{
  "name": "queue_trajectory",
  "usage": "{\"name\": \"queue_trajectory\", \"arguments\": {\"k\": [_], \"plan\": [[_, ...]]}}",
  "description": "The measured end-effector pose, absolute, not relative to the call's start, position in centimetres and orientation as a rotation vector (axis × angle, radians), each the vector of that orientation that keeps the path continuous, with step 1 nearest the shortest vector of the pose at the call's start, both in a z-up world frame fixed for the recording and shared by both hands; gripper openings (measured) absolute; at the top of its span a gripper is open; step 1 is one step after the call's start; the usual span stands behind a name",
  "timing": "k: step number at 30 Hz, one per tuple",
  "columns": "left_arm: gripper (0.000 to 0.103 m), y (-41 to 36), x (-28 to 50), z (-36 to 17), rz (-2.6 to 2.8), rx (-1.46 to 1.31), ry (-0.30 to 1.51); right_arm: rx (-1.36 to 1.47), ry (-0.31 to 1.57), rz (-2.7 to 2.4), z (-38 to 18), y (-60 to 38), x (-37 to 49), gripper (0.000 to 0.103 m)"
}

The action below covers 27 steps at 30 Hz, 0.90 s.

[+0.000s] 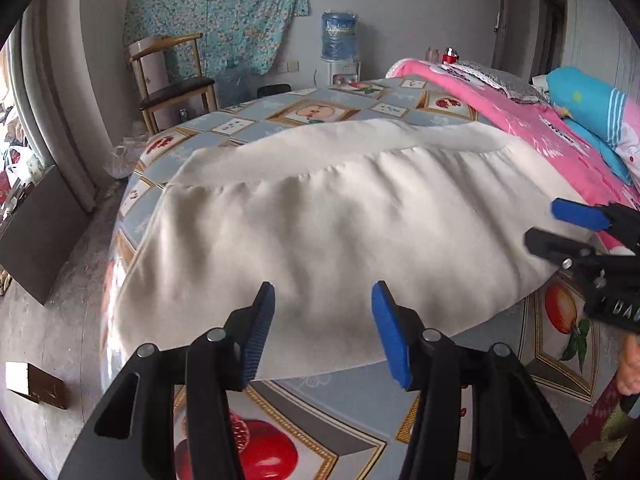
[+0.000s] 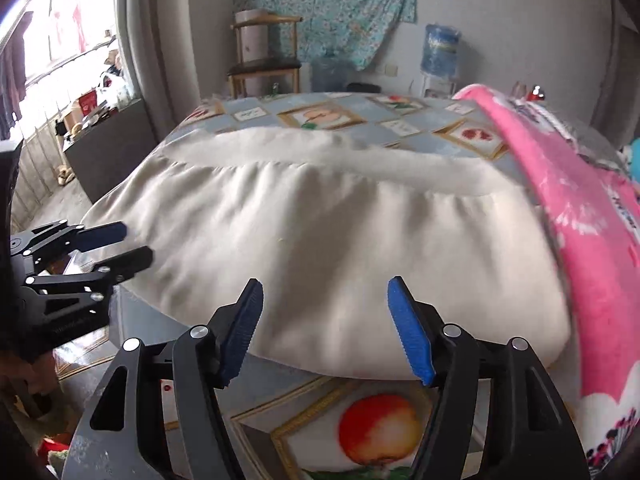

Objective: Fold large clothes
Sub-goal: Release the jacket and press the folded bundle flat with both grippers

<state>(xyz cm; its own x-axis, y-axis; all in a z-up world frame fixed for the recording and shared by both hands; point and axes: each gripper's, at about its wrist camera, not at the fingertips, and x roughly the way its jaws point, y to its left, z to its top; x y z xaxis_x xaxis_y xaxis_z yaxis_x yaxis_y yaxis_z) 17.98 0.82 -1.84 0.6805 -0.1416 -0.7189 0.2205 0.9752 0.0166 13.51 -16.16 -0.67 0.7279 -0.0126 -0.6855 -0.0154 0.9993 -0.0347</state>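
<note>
Both tongs, left tongs [image 1: 323,300] and right tongs [image 2: 325,296], gaped empty over the cream garment's [image 1: 340,216] near edge; between folds, next they must grip that hem

Cream garment [image 1: 340,216] flat on fruit-print bed cover [image 1: 320,420], left gripper [image 1: 323,320] fingers apart above its near edge.

We see a plain cream garment [image 1: 340,216] across the middle of the frame, on a pale blue tablecloth [image 1: 320,408] printed with gold-framed red fruit. At right lies a pink blanket [image 1: 532,128]; at upper left hangs a teal flowered cloth [image 1: 216,12]. Our gripper pads [image 1: 390,332] are blue.
</note>
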Motion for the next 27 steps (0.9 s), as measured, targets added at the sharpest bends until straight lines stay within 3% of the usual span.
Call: {"name": "queue_trajectory", "arguments": {"k": [4,6,11,17,21,27], "plan": [[0.064,3.9,18.8,-2.7,-0.073,0.030,0.820,0.056,0.799,-0.232,-2.0,-22.8,14.1,0.067],[0.066,4.8,19.4,-4.0,-0.058,-0.004,0.844,0.172,0.857,-0.227,-4.1,-25.6,14.4,0.069],[0.070,3.7,18.9,-3.4,-0.055,0.041,0.839,0.202,0.839,-0.183,-2.4,-25.3,13.1,0.073],[0.082,4.1,14.5,-0.2,-0.095,-0.044,0.760,0.188,0.684,-0.107,1.3,-22.9,8.4,0.095],[0.097,3.5,10.8,1.5,-0.096,-0.064,0.706,0.150,0.644,-0.104,2.3,-20.8,5.5,0.096],[0.098,2.2,6.2,3.9,-0.091,-0.067,0.598,0.117,0.604,-0.166,2.8,-19.2,2.7,0.096]]}}
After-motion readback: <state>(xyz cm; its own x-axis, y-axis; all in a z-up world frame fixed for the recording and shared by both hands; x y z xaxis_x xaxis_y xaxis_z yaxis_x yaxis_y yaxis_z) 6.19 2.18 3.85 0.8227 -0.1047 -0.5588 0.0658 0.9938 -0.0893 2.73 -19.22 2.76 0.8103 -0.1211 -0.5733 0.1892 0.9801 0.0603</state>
